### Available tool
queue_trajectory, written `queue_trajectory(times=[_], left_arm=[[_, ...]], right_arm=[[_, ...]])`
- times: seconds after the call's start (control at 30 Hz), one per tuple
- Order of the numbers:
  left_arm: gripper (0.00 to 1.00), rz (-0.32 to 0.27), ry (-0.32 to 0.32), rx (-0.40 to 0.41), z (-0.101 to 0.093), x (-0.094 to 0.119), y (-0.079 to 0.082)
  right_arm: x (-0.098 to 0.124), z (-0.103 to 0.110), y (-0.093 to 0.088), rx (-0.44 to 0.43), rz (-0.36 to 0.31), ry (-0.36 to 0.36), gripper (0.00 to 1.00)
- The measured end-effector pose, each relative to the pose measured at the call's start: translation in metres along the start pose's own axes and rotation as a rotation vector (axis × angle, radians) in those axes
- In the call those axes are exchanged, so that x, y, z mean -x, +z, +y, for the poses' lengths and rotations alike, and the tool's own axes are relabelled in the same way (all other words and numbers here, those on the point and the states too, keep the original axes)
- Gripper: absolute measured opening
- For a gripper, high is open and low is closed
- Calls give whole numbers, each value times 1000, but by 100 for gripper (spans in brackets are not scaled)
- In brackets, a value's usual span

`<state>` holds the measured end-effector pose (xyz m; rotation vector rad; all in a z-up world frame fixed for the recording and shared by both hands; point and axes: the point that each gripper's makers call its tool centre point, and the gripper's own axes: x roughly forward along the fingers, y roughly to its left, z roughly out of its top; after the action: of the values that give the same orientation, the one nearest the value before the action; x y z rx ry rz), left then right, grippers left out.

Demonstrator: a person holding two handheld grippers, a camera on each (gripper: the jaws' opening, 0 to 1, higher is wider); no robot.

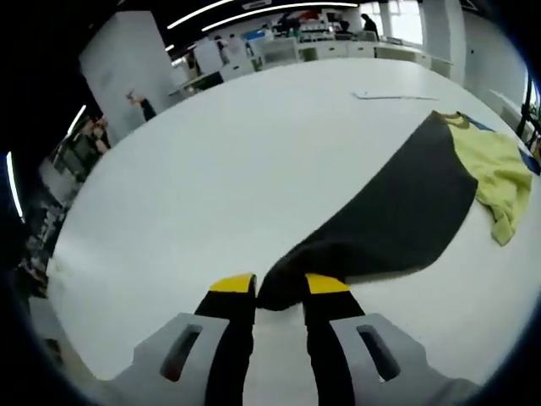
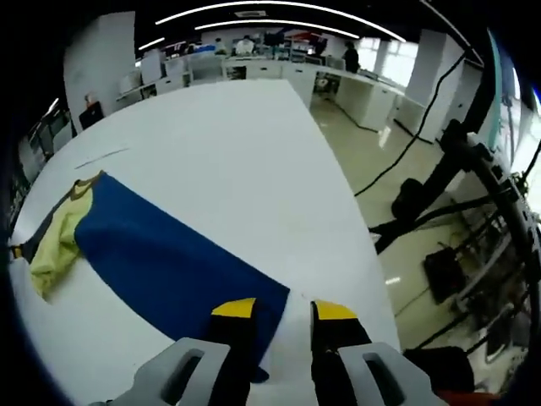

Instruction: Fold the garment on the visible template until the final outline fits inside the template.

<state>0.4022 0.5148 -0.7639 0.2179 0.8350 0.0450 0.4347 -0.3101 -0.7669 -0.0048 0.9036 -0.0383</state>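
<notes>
We see a bright, evenly lit room in both views, with long ceiling light strips (image 1: 254, 10) curving overhead and daylight from windows (image 1: 406, 19) at the far end. The white table (image 1: 254, 152) reflects the light softly without harsh glare, and shadows under the cloth are faint. Fisheye distortion bends straight lines near the edges. Distant desks look soft and slightly blurred, and the nearest foreground is not sharp either.

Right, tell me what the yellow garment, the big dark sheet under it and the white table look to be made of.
Yellow garment: soft knit fabric, matte, judging by its rumpled folds. Dark sheet: thin flexible cloth or mat, matte; it looks blue in the right gripper view, near black in the left, and curves up where the left gripper holds its corner. White table: hard, smooth, slightly glossy, probably laminate.
</notes>
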Motion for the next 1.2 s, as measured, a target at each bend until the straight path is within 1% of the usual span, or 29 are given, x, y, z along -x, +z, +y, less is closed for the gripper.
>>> queue_trajectory(times=[0.03, 0.13, 0.17, 0.23, 0.3, 0.33, 0.4, 0.43, 0.53, 0.6, 0.63, 0.7, 0.77, 0.8, 0.87, 0.97, 1.0, 1.07, 1.1, 1.2], left_arm=[[28, -5, -2, 3, 0, 1, 0], [38, -26, -17, 9, -6, 6, 3], [40, -33, -26, 11, -9, 7, 4], [47, -54, -41, 10, -15, 10, 7], [50, -58, -52, -2, -21, 12, 6], [52, -56, -58, -10, -23, 13, 5], [56, -68, -68, -20, -29, 17, 6], [58, -84, -82, -19, -33, 18, 7], [62, -112, -105, -15, -42, 25, 11], [66, -128, -117, -23, -48, 28, 13], [67, -130, -139, -15, -53, 29, 14], [70, -125, -164, -21, -62, 31, 15], [72, -138, -181, -40, -70, 34, 18], [74, -141, -189, -41, -73, 35, 19], [75, -159, -205, -39, -81, 38, 22], [77, -181, -238, -45, -94, 43, 27], [79, -194, -259, -56, -102, 45, 29], [81, -197, -295, -56, -114, 48, 30], [83, -198, -329, -63, -124, 50, 29], [85, -202, -373, -94, -143, 56, 28]], right_arm=[[3, 7, 3, -3, -19, 29, 29], [10, 30, 8, 12, -55, 102, 46], [12, 36, 8, 20, -60, 119, 49], [18, 53, 9, 50, -75, 174, 55], [21, 62, 10, 59, -82, 193, 62], [24, 68, 10, 70, -92, 208, 68], [30, 84, 14, 104, -120, 261, 73], [32, 87, 14, 111, -124, 270, 76], [43, 109, 19, 166, -168, 329, 84], [48, 122, 20, 182, -182, 370, 88], [50, 126, 19, 188, -183, 383, 91], [55, 137, 19, 210, -190, 416, 93], [58, 143, 18, 220, -191, 433, 96], [60, 149, 17, 234, -197, 454, 97], [63, 156, 16, 245, -199, 471, 99], [67, 165, 12, 268, -204, 496, 99], [69, 169, 11, 281, -208, 509, 99], [72, 177, 9, 298, -213, 527, 99], [73, 179, 9, 303, -216, 535, 99], [77, 188, 7, 318, -231, 562, 99]])
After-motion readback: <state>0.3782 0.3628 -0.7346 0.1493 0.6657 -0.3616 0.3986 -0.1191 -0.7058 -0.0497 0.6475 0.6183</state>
